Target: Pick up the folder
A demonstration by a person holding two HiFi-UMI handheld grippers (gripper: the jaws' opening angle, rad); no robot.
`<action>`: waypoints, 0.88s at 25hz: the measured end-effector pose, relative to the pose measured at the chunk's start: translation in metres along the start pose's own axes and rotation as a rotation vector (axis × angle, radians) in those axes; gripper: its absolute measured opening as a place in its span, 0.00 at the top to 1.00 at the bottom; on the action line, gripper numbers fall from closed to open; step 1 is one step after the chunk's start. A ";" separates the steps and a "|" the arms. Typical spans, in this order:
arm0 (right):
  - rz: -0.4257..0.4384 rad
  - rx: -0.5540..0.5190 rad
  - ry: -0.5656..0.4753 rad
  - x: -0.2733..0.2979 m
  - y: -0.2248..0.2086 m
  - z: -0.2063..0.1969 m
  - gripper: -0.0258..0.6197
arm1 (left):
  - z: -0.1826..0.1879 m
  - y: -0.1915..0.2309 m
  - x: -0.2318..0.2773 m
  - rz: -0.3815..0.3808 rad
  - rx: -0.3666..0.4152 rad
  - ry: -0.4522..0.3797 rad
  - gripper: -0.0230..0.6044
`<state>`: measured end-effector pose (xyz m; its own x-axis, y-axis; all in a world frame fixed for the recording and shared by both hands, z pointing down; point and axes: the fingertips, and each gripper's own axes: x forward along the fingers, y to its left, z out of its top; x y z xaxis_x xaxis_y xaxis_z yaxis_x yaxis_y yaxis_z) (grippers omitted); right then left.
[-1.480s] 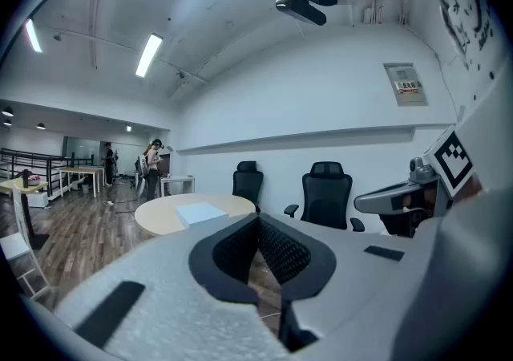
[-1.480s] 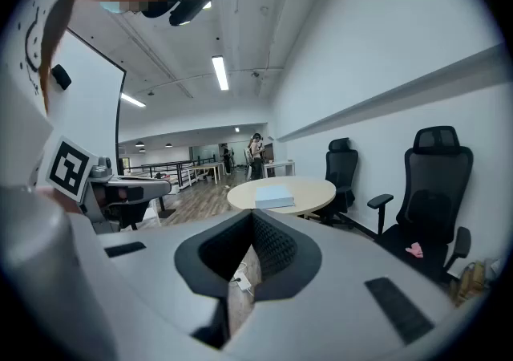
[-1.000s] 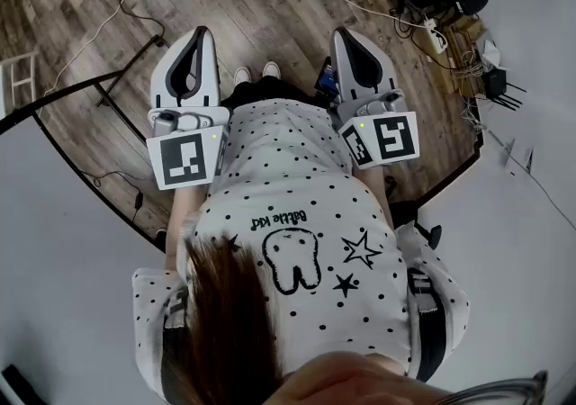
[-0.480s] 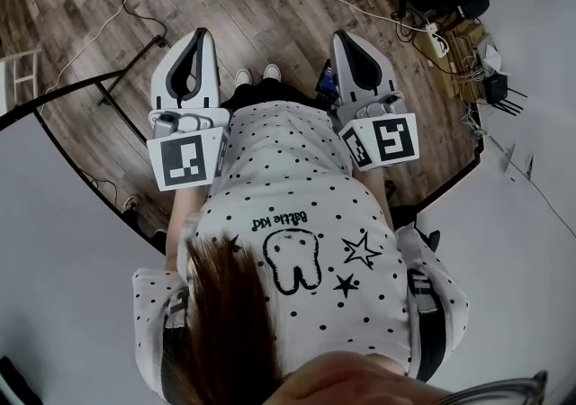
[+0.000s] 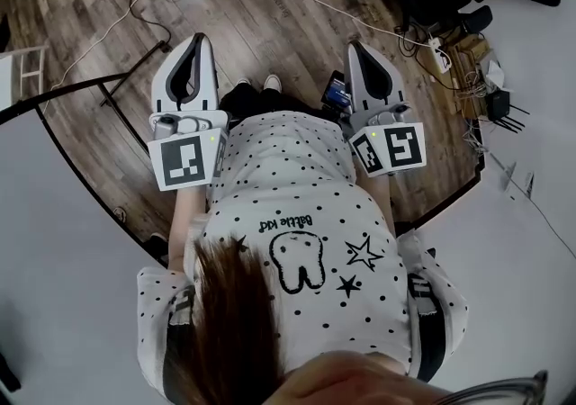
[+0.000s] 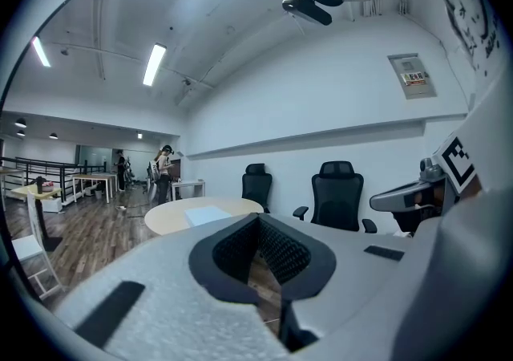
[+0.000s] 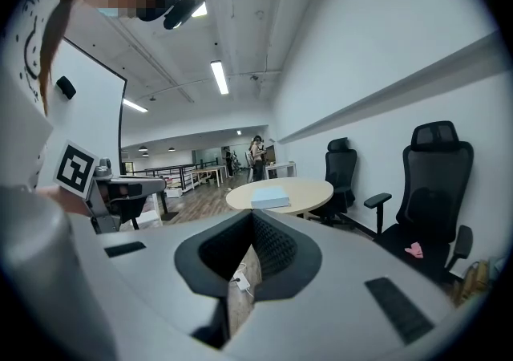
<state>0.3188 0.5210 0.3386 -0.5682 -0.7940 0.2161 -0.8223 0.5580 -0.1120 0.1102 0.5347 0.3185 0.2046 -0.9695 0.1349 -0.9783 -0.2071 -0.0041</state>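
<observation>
On the round table [image 7: 313, 188] well ahead lies what looks like the folder [image 7: 270, 200], untouched. The left gripper [image 6: 260, 231] and right gripper [image 7: 253, 227] are both closed on nothing, far from it. Approach, grasp and lift are all left to do.

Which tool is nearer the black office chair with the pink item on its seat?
Right. The right tool has the black office chair just ahead to its right; the left tool is farther off, on the right tool's other side.
</observation>
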 end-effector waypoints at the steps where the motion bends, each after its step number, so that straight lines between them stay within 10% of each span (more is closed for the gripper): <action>1: 0.002 0.001 0.005 -0.001 -0.002 -0.002 0.95 | -0.001 0.000 0.001 0.008 -0.008 0.003 0.94; 22: 0.032 0.012 0.061 0.086 -0.016 0.009 0.95 | -0.009 0.054 0.073 0.010 -0.021 0.050 0.94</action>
<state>0.2822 0.4415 0.3503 -0.5912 -0.7596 0.2712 -0.8045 0.5792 -0.1317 0.0723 0.4543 0.3366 0.1934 -0.9637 0.1839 -0.9809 -0.1939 0.0150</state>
